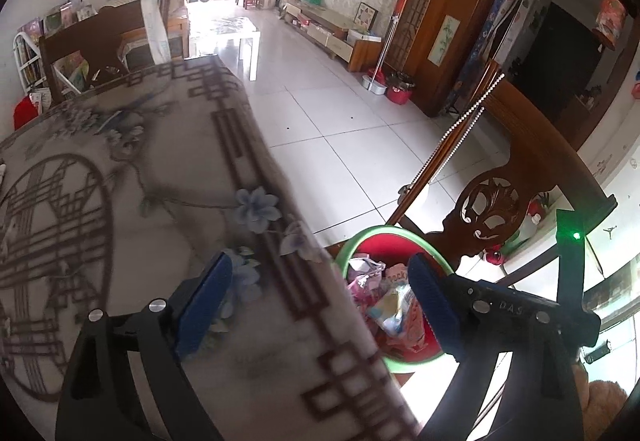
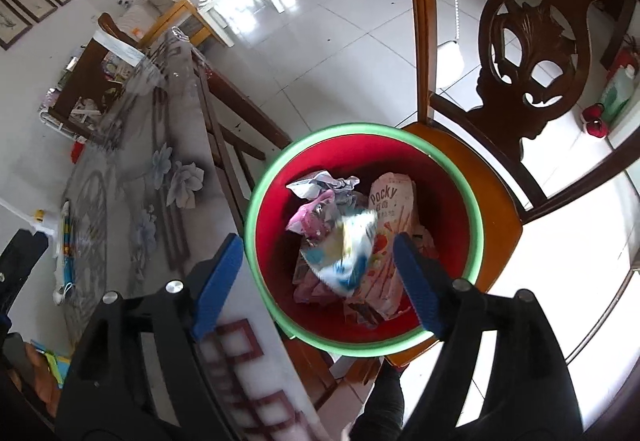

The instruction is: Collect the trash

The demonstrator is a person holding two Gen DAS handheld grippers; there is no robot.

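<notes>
With the right gripper [image 2: 316, 281] spread wide and empty above the red bin [image 2: 452, 177] on the chair seat [image 2: 496, 197] beside the worktop [image 2: 160, 201] edge, a blurred wrapper [image 2: 348, 249] over the heaped trash could tumble out, the left gripper [image 1: 320, 305] equally agape and empty.

In your left wrist view the table's near edge [image 1: 320, 305] is smeared by blur and hides the left half of the bin [image 1: 360, 237]; your finger pad [image 1: 434, 305] covers more of it. In your right wrist view the blue-and-white wrapper [image 2: 348, 249] is motion-blurred, its print unreadable. The wrappers under it [image 2: 316, 217] are only partly visible, and the chair back [image 2: 532, 53] is cut off by the frame.
</notes>
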